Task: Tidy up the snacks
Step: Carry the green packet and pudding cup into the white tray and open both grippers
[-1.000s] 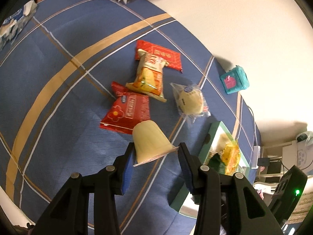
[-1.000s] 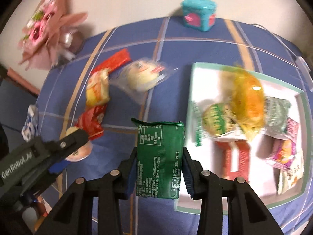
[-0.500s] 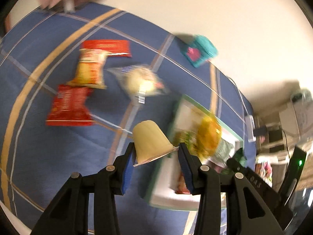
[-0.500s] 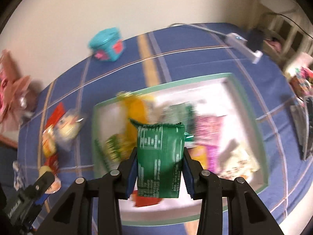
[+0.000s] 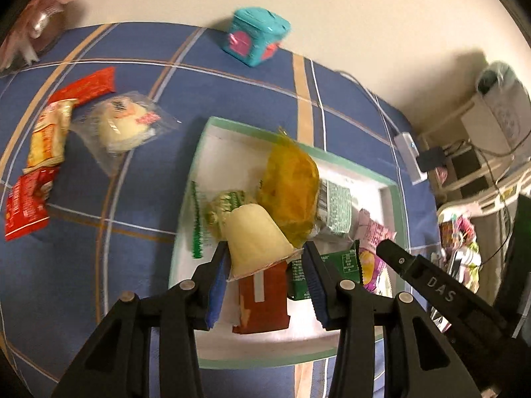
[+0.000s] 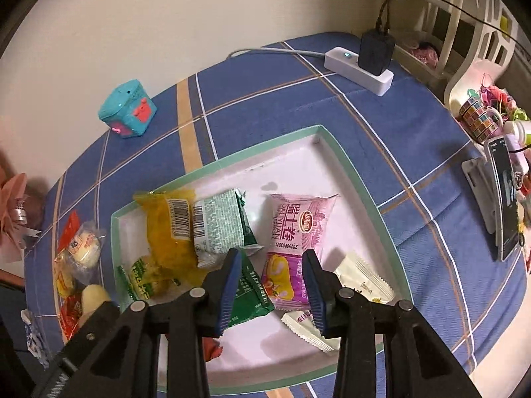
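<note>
Left wrist view: left gripper point(image 5: 265, 248) is clenched on a cream jelly cup point(image 5: 255, 235), blue pads on its foil-lidded rim, dome pointing away from the camera. The cup hangs over the near-left part of the tray point(image 5: 396, 205), above a brown-red packet point(image 5: 265, 301) and just in front of an orange bag point(image 5: 288, 182). Only this view shows the loose snacks towards the table's left edge clearly: clear-wrapped bun point(image 5: 122, 126), yellow packet point(image 5: 46, 139) and two red packets point(image 5: 26, 205), all on the blue checked cloth point(image 5: 132, 265), apart from the tray. One black finger of the other tool enters from the right. Right wrist view: right gripper point(image 6: 272, 258) has its jaws apart with nothing pinched. A green packet point(image 6: 252, 285) sits tilted in the tray against the inner side of the left-hand pad; can't tell if it touches. The right-hand pad is clear, and a pink packet point(image 6: 295, 229) lying flat on the tray floor shows through the gap. Only this view shows the tray's far-right corner bare, white wrappers point(image 6: 361, 282) at its near-right side, a power strip point(image 6: 358, 66) at the table's far edge and a phone on a stand point(image 6: 504, 199) at the right edge. Both views show the teal cube point(image 5: 255, 39) at the far edge by the wall.
</note>
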The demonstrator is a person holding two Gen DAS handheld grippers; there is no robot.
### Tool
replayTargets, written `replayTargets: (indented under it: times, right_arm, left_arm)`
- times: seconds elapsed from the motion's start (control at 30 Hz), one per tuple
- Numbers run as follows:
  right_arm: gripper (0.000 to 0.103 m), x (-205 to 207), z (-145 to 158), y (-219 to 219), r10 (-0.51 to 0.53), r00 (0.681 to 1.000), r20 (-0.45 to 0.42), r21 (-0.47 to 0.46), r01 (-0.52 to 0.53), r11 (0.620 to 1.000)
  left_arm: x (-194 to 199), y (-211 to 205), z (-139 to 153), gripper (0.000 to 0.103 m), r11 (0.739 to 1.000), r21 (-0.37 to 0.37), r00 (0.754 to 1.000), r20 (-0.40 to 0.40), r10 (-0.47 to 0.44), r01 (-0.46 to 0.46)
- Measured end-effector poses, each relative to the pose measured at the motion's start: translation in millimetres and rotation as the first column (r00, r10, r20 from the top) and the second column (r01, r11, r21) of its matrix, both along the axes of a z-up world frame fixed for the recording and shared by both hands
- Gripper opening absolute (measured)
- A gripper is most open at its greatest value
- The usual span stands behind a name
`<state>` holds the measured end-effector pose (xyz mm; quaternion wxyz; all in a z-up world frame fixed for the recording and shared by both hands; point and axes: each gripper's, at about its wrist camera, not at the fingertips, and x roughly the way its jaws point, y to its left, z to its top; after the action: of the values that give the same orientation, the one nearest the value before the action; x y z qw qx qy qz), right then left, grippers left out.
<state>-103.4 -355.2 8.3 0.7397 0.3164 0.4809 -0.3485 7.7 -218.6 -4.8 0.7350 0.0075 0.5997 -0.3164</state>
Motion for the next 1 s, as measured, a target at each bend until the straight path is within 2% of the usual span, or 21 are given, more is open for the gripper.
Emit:
replayTargets:
  times: [0.13,0.4,0.53,0.77,1.0]
  right_arm:
    - [0.04,2,-6,1,0.004,1.0,-0.004,0.024,-0.003,1.0]
    - [0.041,-3,-8,-1,-0.013,1.0,-0.005,0.032,0.013,0.999]
    - [0.041,-5,-9,-3,-0.024,1.0,-0.004,0.04,0.024,0.999]
    - [0.041,-8,-7,-5,-0.039,0.999,-0.004,0.037,0.039,0.999]
    - [0.041,-4,-6,0,-0.015,1.0,-0.005,0.033,0.015,0.999]
  left_arm:
    - [-1,-9,-12,0.045,1.0,0.009,1.0,-0.013,-0.022,0.022]
    - [-7,-25,-13,0.045,0.998,0.007,0.998,0.021,-0.066,0.066]
    - [-6,-27,-22,0.045,0.998,-0.009,0.998,-0.008,-0.067,0.067]
    - [-6,-23,-18,0.059,0.997,-0.019,0.997,-0.009,-0.074,0.074]
    - [1,-8,-12,0.064,0.999,-0.007,0.999,-0.018,-0.046,0.046]
